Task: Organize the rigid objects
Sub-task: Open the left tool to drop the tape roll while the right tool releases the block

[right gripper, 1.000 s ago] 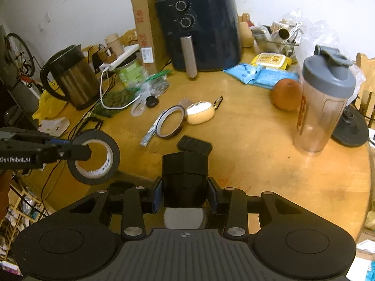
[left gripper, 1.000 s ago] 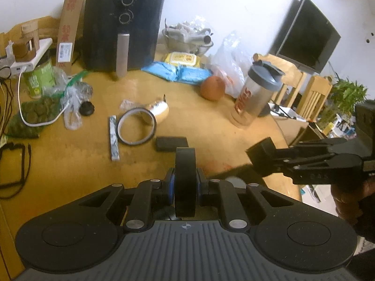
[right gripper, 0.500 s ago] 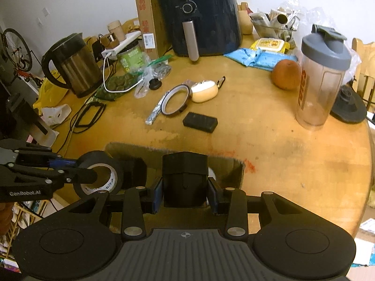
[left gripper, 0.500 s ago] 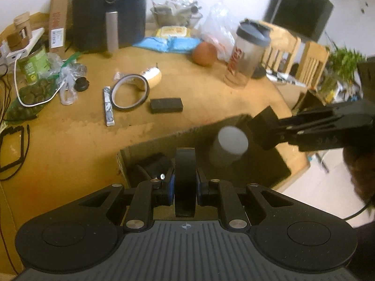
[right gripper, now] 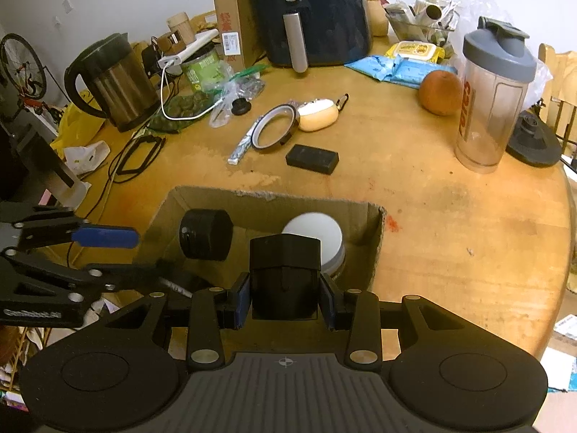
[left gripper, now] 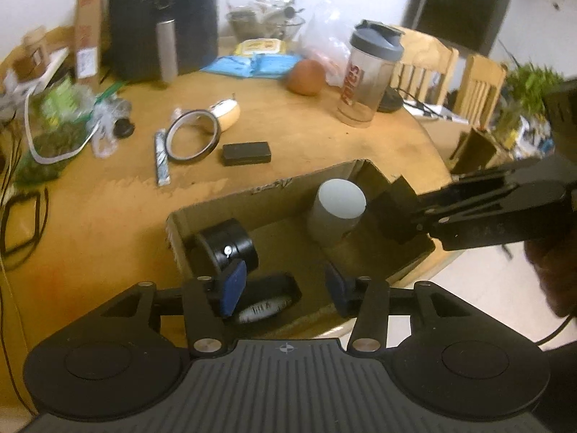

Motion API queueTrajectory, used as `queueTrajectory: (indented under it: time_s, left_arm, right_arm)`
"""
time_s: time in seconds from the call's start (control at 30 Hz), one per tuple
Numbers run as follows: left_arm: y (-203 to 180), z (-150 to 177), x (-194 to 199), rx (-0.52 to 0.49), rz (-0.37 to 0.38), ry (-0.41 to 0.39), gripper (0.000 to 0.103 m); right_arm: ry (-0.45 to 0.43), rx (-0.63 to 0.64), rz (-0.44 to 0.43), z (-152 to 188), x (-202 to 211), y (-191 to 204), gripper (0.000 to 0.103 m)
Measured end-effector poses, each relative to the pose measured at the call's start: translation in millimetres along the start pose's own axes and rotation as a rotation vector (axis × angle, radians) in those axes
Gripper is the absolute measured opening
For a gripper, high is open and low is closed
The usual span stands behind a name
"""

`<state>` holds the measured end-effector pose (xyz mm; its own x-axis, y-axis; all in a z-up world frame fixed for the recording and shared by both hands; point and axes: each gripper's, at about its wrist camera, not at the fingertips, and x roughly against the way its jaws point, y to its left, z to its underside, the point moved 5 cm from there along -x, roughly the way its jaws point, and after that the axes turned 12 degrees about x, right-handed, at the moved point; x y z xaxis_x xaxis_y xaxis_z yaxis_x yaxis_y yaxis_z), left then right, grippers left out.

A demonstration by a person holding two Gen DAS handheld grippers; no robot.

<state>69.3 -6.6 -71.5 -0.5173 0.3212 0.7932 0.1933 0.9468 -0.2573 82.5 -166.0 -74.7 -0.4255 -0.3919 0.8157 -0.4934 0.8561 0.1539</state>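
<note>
Dropping items into cardboard box (right gripper: pixel 375 249) on counter (right gripper: pixel 450 216).
Left hand-held gripper (left gripper: pixel 285 287) opening, empty above the tape roll (left gripper: pixel 265 301); right hand-held gripper (right gripper: pixel 285 301) clamps black block (right gripper: pixel 285 274): rigid, light, flat-sided.

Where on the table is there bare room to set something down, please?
Bare wood lies right of the cardboard box, up to the shaker bottle, and left of the box toward the black cable loop. The stretch from kettle to air fryer is crowded.
</note>
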Motion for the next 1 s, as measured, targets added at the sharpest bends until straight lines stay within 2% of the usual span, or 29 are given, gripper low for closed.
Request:
queueTrajectory:
  time_s: [0.23, 0.43, 0.47, 0.5, 0.57, 0.73, 1.0]
  left_arm:
    - [11, 10, 10, 0.108, -0.002, 0.000, 0.048]
    - [18, 12, 15, 0.141, -0.014, -0.015, 0.048]
    - [20, 11, 16, 0.142, -0.019, -0.018, 0.048]
    - [21, 11, 16, 0.145, -0.024, -0.020, 0.048]
    - [24, 10, 17, 0.152, -0.035, -0.023, 0.048]
    - [34, 8, 18, 0.182, -0.063, -0.028, 0.048]
    - [44, 5, 16, 0.197, -0.094, -0.018, 0.048]
  right_arm:
    - [0.004, -0.013, 0.008, 1, -2, 2, 0.042]
    - [-0.006, -0.004, 0.019, -9, 2, 6, 0.042]
    - [0.001, -0.003, 0.029, -10, 1, 7, 0.046]
    - [0.019, 0.002, 0.037, -11, -2, 8, 0.063]
    - [0.063, 0.016, 0.061, -10, -8, 11, 0.085]
    - [0.102, 0.031, 0.077, -6, -17, 16, 0.096]
    - [0.120, 0.033, 0.117, -5, -20, 15, 0.103]
